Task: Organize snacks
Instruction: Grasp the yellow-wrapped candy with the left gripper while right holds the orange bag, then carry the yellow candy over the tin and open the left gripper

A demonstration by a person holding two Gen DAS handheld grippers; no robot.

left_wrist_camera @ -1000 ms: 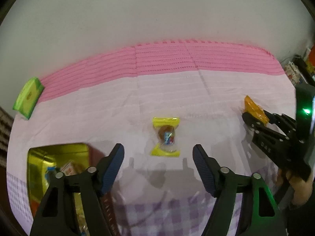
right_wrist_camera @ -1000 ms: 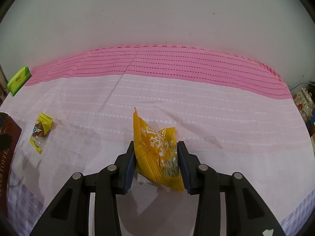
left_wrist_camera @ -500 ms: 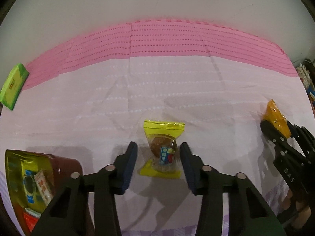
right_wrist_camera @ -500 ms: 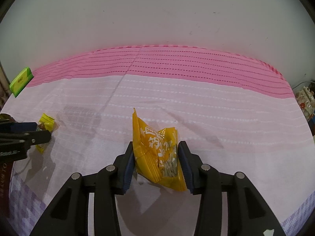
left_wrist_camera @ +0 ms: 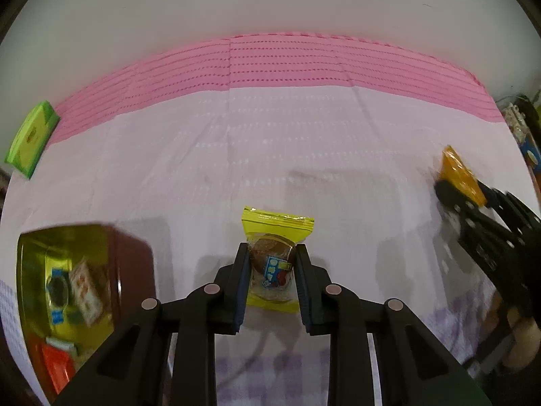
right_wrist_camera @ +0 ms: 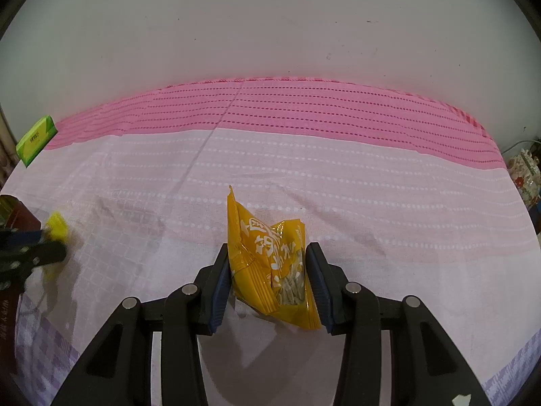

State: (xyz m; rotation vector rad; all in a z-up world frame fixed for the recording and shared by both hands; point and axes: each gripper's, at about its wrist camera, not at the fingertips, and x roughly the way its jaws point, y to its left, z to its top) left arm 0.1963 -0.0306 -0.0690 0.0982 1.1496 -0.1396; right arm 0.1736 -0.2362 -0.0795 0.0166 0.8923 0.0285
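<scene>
Pick step: both snack packets clamped, neither yet binned.
Left claw (left_wrist_camera: pixel 272 267) is closed on the yellow cookie packet (left_wrist_camera: pixel 274 264), mid-desk beside the open tin (left_wrist_camera: pixel 64 291); right claw (right_wrist_camera: pixel 268 270) grips the orange seed packet (right_wrist_camera: pixel 270 260). Next, probably: lift, transfer into tin.

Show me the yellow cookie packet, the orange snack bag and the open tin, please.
yellow cookie packet (left_wrist_camera: pixel 277 226), left wrist view: on its top seal, above the gripper.
orange snack bag (right_wrist_camera: pixel 260 247), right wrist view: on the printed front.
open tin (left_wrist_camera: pixel 44 247), left wrist view: on its bare gold inner wall.
</scene>
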